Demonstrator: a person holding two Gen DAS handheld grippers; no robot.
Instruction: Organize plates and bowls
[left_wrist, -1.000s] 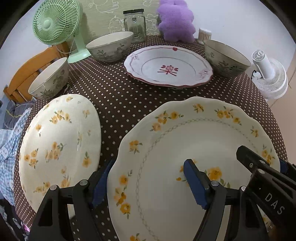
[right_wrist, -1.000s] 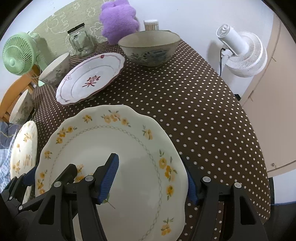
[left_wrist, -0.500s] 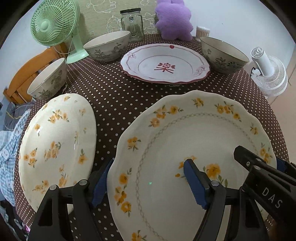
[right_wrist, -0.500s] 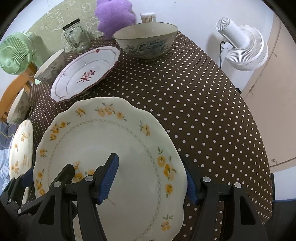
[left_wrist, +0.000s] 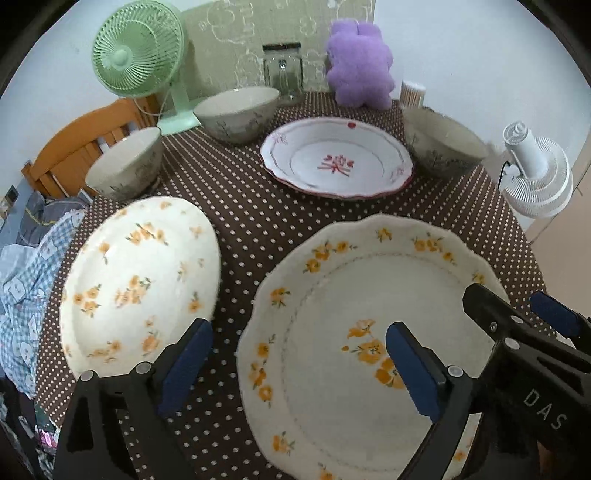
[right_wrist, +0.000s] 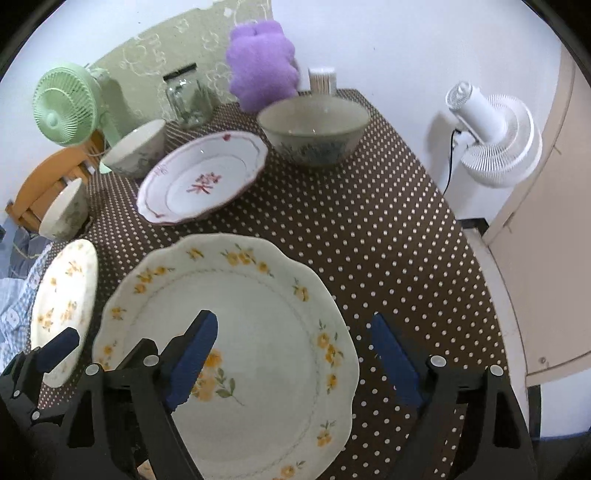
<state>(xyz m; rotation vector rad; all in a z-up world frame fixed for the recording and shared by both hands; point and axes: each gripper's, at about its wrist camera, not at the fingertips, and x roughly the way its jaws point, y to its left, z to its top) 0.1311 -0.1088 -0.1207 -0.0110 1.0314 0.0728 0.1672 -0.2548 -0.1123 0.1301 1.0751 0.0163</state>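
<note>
A large scalloped plate with yellow flowers (left_wrist: 351, 295) (right_wrist: 240, 314) lies flat on the dotted tablecloth. My left gripper (left_wrist: 299, 369) hangs over its left rim, jaws opening, pads clear of the china. My right gripper (right_wrist: 293, 362) straddles the right rim the same way, jaws opening and touching nothing. A second yellow-flowered plate (left_wrist: 140, 277) (right_wrist: 62, 295) lies to the left. Behind sit a red-trimmed plate (left_wrist: 336, 162) (right_wrist: 203, 177) and three grey-patterned bowls (left_wrist: 236, 114) (left_wrist: 125, 162) (left_wrist: 443, 147).
Along the back stand a green fan (left_wrist: 136, 55), a glass jar (left_wrist: 282, 74), a purple plush (left_wrist: 358, 66) and a toothpick holder (left_wrist: 412, 92). A white fan (right_wrist: 495, 140) stands on the floor at right. A wooden chair (left_wrist: 74, 151) and checked cloth (left_wrist: 22, 280) are at left.
Both grippers' jaws have spread wider and come off the big plate's rims. Both have risen a little, so the table looks farther away.
</note>
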